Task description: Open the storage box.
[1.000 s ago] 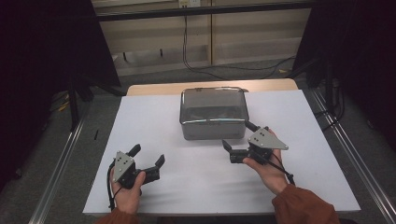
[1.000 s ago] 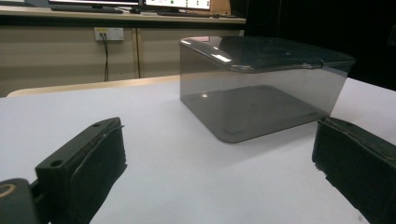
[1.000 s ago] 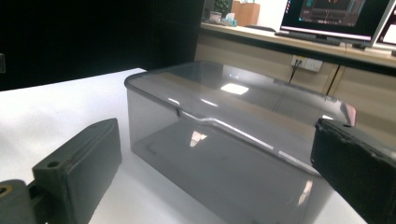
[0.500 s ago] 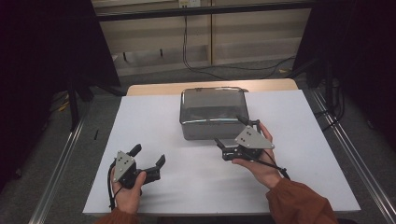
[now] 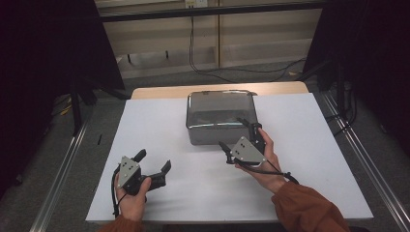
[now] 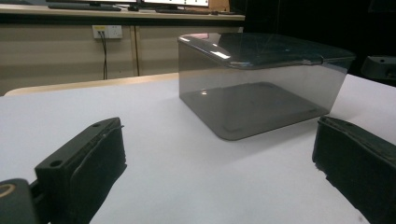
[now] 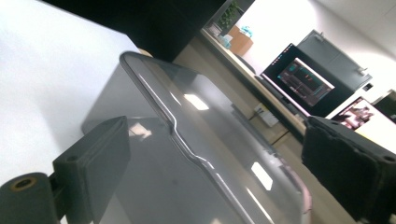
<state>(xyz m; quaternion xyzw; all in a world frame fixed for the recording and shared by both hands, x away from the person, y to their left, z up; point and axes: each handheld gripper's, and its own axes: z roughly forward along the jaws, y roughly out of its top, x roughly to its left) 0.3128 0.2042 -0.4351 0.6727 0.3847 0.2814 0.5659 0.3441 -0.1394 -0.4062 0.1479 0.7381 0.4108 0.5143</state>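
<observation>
No text, label, brand or number could be read; the glowing dark monitor screen [image 7: 303, 77] was too blurred.

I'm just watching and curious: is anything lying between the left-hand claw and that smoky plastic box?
Nothing visible. Bare white table lies between the open left gripper and the box. The right gripper is at the box's near right corner.

Ahead of our left gripper [image 5: 153, 163] we have bare white table [image 5: 159, 125] up to the grey lidded box [image 5: 220, 116]. That box blocks our right gripper [image 5: 239, 135], whose wide jaws straddle its near right corner; free table lies to its right.
</observation>
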